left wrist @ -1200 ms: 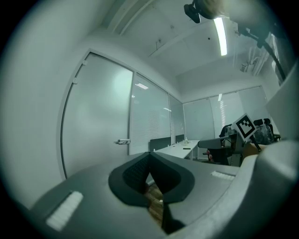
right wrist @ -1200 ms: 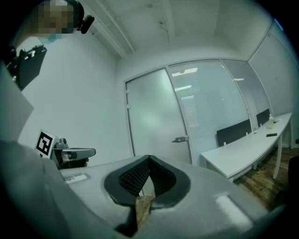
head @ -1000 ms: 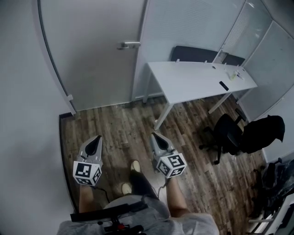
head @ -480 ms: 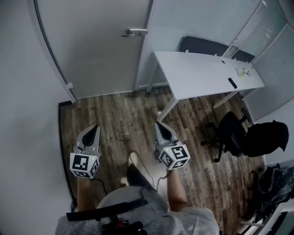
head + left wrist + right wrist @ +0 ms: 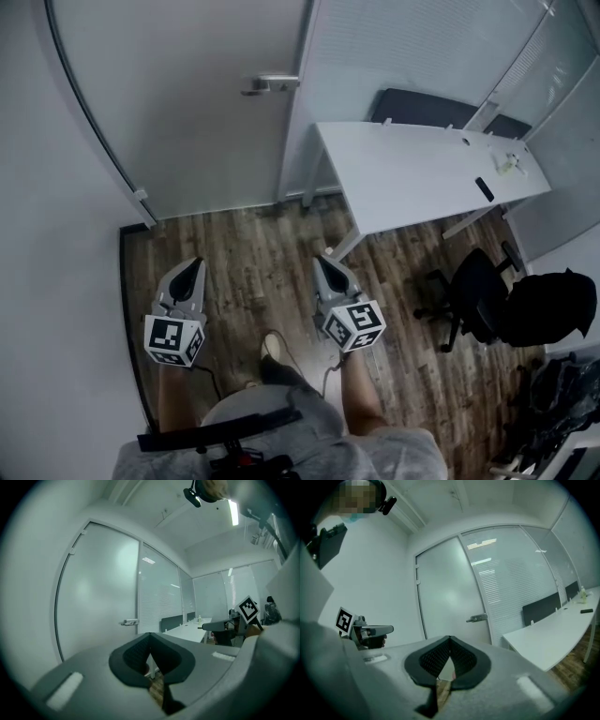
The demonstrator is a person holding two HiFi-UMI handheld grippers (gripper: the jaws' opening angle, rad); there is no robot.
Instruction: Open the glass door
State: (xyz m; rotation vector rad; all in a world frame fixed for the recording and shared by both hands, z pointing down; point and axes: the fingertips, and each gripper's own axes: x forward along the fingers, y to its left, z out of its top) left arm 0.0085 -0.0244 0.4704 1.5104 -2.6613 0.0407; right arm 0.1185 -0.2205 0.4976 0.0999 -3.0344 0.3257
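- A small office is being shown in the head view: dark wood-plank floor (image 5: 253, 248), pale walls, and frosted glass partitions running along the far side.
- The glass door (image 5: 197, 112) is being kept closed in its frame at the 12 o'clock side of the floor, well apart from both grippers.
- Its lever handle (image 5: 272, 83) is being carried near the door's right edge, with its long axis lying level from 9 to 3 o'clock and its free end pointing toward 9 o'clock.
- The left gripper (image 5: 191, 267) is being held level with its jaws clenched on nothing. In the left gripper view the tips (image 5: 150, 634) are being pressed together, and the handle (image 5: 130, 621) is lying beyond them at about 11 o'clock.
- The right gripper (image 5: 323, 262) is likewise being held level, clamped tight and empty. In the right gripper view its tips (image 5: 450, 638) are meeting, with the handle (image 5: 477, 618) at about 1 o'clock.
- In the head view the handle is lying at roughly 1 o'clock from the left gripper and 11 o'clock from the right. The right gripper is being judged slightly nearer, so the reach would likely fall to it.
- By count: one door, one handle, two grippers, one white desk (image 5: 412, 169) and one black swivel chair (image 5: 473, 291) are being seen.
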